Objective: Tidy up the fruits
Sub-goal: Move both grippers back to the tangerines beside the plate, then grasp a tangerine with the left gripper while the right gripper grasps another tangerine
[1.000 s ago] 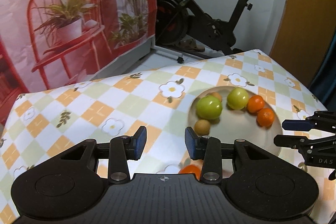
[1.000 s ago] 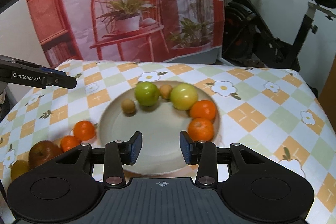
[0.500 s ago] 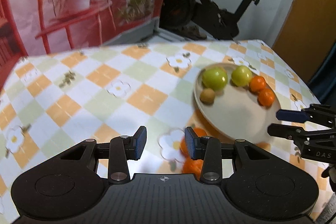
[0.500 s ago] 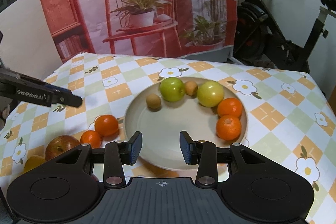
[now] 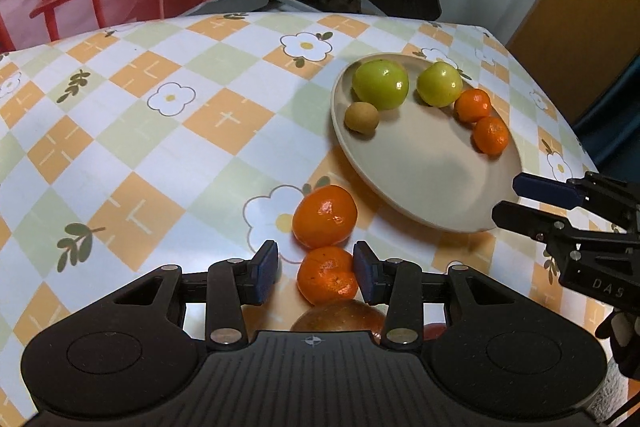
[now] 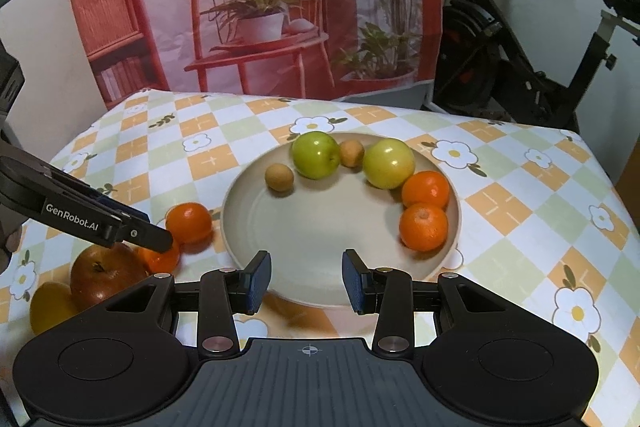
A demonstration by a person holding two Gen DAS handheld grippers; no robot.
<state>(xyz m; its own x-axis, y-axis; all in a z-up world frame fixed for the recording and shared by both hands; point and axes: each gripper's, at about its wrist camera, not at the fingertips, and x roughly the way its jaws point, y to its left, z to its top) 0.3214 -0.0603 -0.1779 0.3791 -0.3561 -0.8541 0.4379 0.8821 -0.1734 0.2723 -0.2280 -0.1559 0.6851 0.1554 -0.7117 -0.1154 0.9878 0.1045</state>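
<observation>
A: Tangerine [image 5: 327, 274] sits between the left gripper [image 5: 315, 271] pads on the counter [image 5: 160, 131], jaws narrow and not pressing yet. It could roll into the apple [image 5: 336, 315].

B: Yeah, that gripper has dropped down over it since before. Right gripper [image 6: 306, 277] hangs narrow and empty over the plate [image 6: 248, 255].
</observation>
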